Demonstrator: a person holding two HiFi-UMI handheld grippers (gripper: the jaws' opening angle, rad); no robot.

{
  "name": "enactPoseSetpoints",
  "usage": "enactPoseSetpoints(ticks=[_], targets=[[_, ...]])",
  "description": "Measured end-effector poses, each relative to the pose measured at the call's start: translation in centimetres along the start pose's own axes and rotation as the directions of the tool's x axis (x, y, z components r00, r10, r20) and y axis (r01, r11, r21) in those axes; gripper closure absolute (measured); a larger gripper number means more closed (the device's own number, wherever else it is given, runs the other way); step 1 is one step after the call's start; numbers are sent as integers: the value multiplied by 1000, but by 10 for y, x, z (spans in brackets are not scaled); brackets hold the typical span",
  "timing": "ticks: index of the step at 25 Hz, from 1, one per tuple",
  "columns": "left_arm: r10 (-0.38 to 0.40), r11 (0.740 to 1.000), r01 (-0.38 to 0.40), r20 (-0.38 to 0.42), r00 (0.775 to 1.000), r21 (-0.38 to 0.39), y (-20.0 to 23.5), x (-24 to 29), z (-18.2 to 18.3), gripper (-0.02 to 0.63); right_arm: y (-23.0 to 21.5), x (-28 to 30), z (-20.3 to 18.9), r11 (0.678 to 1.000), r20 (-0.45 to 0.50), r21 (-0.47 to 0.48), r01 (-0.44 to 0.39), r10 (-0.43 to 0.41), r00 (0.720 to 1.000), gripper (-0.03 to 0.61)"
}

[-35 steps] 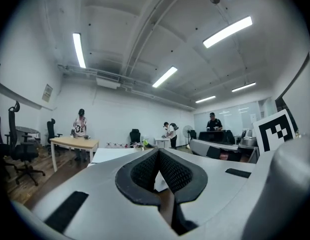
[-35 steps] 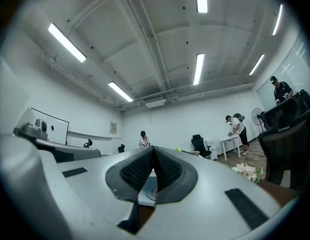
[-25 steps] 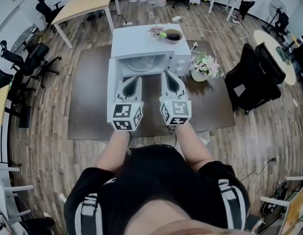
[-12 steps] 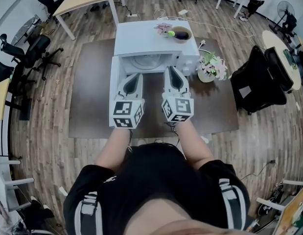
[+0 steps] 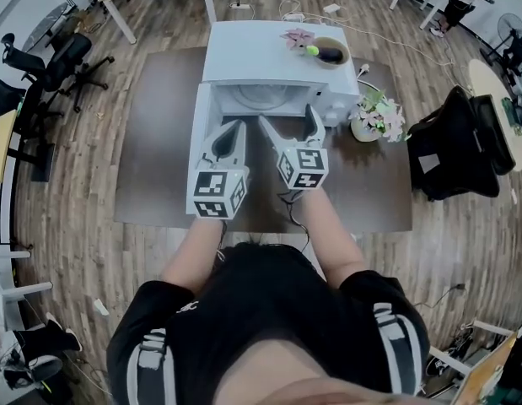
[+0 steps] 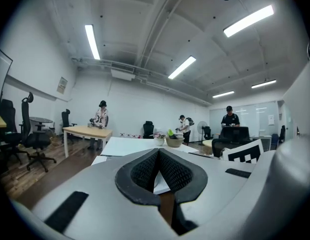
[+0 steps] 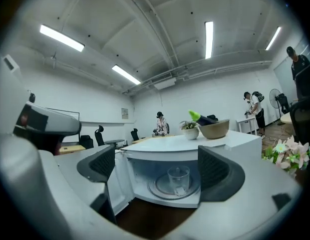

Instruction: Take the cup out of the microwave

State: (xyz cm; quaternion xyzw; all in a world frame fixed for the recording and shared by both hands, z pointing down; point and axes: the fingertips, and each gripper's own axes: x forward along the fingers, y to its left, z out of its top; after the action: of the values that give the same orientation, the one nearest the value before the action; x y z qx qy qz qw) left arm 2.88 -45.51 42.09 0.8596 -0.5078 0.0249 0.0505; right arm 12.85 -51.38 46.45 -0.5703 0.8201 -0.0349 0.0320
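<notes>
Cup (image 7: 178, 179), a clear one, stood upright on the round turntable (image 7: 162, 188) inside the microwave (image 5: 269, 53), about in the middle of the chamber. The white microwave stood on a dark brown table (image 5: 155, 150), and its door (image 5: 198, 133) was swung fully open to the left side in the head view.

The right hand-held gripper (image 5: 287, 116) was in front of the open chamber and pointed level toward it. Its jaws were opening and stood wide apart. In the right gripper view the right hand-held gripper (image 7: 160, 169) framed the cup between its two dark pads, but the cup was still deeper in the microwave, apart from both pads, and nothing was between them.

The left hand-held gripper (image 5: 234, 129) was just beside the right one, near the open door. In the left gripper view the left hand-held gripper (image 6: 159, 156) had its jaws together at the tips and held nothing.

On top of the microwave there was a brown bowl (image 5: 330, 54) and, beside it, a small potted plant (image 5: 296, 37) with a pink flower. On the table, just to the right of the microwave, stood a pot of pale flowers (image 5: 377, 115). A black office chair (image 5: 459, 142) was on the wooden floor to the right of the table. The person (image 5: 269, 327), in a black shirt, stood at the near edge of the table with both forearms stretched forward.
</notes>
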Motion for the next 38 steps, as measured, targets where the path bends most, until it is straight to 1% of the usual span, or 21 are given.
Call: enactPoseSetpoints(ticks=[5, 8, 14, 17, 22, 25, 26, 28, 31, 34, 38], targets=[[41, 999, -41, -35, 999, -23, 13, 10, -19, 612, -14, 43, -43, 999, -81, -25, 34, -36, 996, 86], [61, 997, -63, -57, 997, -33, 18, 17, -32, 612, -27, 73, -75, 997, -144, -39, 69, -74, 987, 87], [98, 994, -101, -94, 991, -37, 29, 25, -50, 612, -54, 123, -128, 995, -215, -39, 95, -101, 971, 87], [113, 993, -117, -112, 987, -33, 33, 25, -59, 612, -68, 145, -148, 993, -249, -38, 116, -122, 961, 87], [128, 990, -135, -152, 980, -35, 37, 25, -79, 612, -80, 179, -173, 993, -293, -42, 107, -114, 949, 89], [131, 990, -138, -168, 977, -33, 37, 26, -86, 612, -90, 188, -184, 991, -314, -41, 126, -132, 940, 92], [132, 990, -139, -168, 977, -31, 38, 27, -86, 612, -92, 190, -185, 991, -315, -42, 130, -136, 939, 108], [136, 990, -142, -165, 977, -26, 38, 27, -84, 612, -94, 193, -186, 989, -305, -52, 139, -149, 941, 201], [138, 990, -142, -161, 977, -16, 38, 28, -81, 612, -94, 190, -186, 987, -296, -59, 150, -161, 942, 206], [134, 990, -138, -161, 978, -10, 37, 27, -78, 612, -88, 181, -184, 988, -292, -61, 143, -155, 944, 209], [124, 992, -127, -141, 982, -10, 35, 25, -66, 612, -81, 161, -177, 989, -293, -61, 138, -149, 944, 209]])
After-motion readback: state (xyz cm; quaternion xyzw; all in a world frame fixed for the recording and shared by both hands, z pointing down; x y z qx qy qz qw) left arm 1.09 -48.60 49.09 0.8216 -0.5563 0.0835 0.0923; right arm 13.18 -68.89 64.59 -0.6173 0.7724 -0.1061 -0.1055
